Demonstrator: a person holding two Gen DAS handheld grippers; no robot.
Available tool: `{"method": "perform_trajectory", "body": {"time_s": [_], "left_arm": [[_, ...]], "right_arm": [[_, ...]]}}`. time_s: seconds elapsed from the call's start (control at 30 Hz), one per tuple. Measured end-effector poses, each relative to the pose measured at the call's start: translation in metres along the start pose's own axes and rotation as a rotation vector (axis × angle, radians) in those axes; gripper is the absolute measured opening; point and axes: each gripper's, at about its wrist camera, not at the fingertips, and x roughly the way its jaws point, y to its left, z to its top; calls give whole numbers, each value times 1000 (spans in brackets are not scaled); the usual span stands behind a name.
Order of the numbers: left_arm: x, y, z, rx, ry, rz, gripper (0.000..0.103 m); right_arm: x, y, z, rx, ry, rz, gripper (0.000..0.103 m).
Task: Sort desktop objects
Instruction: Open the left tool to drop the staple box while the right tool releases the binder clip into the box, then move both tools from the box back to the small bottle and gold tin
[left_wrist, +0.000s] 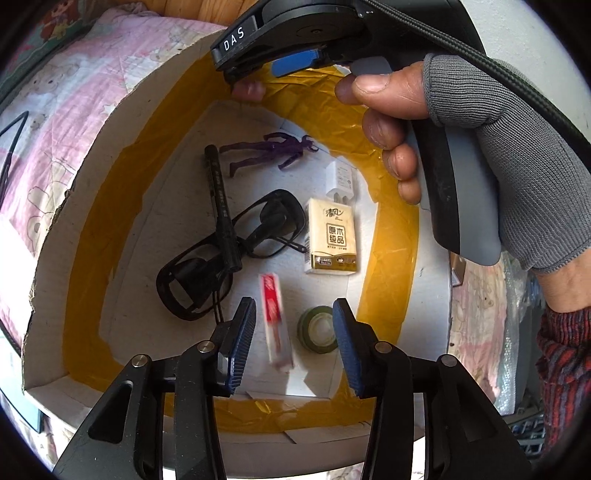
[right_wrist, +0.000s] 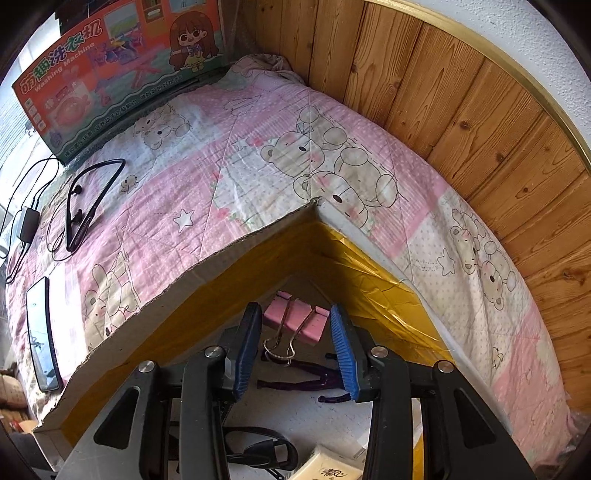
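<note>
A cardboard box (left_wrist: 92, 206) taped yellow inside holds black glasses (left_wrist: 229, 251), a black pen (left_wrist: 221, 199), a purple figure (left_wrist: 269, 151), a white charger (left_wrist: 341, 181), a tissue pack (left_wrist: 332, 236), a green tape roll (left_wrist: 319, 328) and a blurred red-white packet (left_wrist: 275, 321). My left gripper (left_wrist: 293, 345) is open above the box, the packet between its fingers. My right gripper (right_wrist: 295, 343) is open over the far box corner (right_wrist: 314, 206), with a pink binder clip (right_wrist: 299, 317) between its fingers; the right gripper also shows in the left wrist view (left_wrist: 295, 40).
The box sits on a pink bear-print quilt (right_wrist: 258, 155). On the quilt lie a neckband headset (right_wrist: 88, 195), a cable with adapter (right_wrist: 27, 221), a phone (right_wrist: 42, 332) and a toy washing machine carton (right_wrist: 118, 66). A wooden panel wall (right_wrist: 461, 110) stands behind.
</note>
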Motion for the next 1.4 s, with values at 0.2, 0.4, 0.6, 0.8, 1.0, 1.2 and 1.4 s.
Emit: {"method": "perform_trajectory", "body": {"time_s": [0.2, 0.4, 0.6, 0.8, 1.0, 1.2, 1.4], "left_arm": [[-4, -1, 2, 5, -8, 2, 49], [-8, -2, 3, -11, -16, 7, 49], [-20, -16, 1, 19, -47, 21, 49], [-36, -31, -6, 61, -107, 84, 49], [-54, -37, -14, 68, -151, 100, 49], [-67, -46, -21, 77, -190, 115, 49], [-75, -55, -28, 107, -221, 146, 49]], "right_arm": [[-6, -9, -1, 31, -5, 1, 50], [-22, -11, -7, 37, -11, 5, 50], [-41, -13, -20, 26, -6, 1, 50], [-63, -13, -36, 14, -4, 0, 50], [-77, -8, -58, -17, 10, -8, 51], [-91, 0, -77, -53, 18, -22, 51], [-112, 2, -93, -65, 3, -21, 51]]}}
